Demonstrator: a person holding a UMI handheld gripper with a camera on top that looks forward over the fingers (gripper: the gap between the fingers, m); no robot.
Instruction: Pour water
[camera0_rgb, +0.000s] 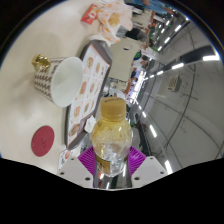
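A clear plastic bottle (111, 128) with yellowish liquid is held between my gripper's (111, 157) purple pads (90, 157), which press on its lower body from both sides. The bottle is lifted and tilted, its top pointing away from me. Beyond and to the left of it, a white paper cup (66, 78) lies in the tilted view with its open mouth facing the bottle. The cup stands on a light table (30, 100), just beside the bottle's upper end.
A round red coaster (42, 141) lies on the table left of the fingers. A patterned cup (42, 68) stands behind the white cup. A menu card (93, 62) and packets (105, 18) lie farther back. A person (135, 25) sits beyond the table.
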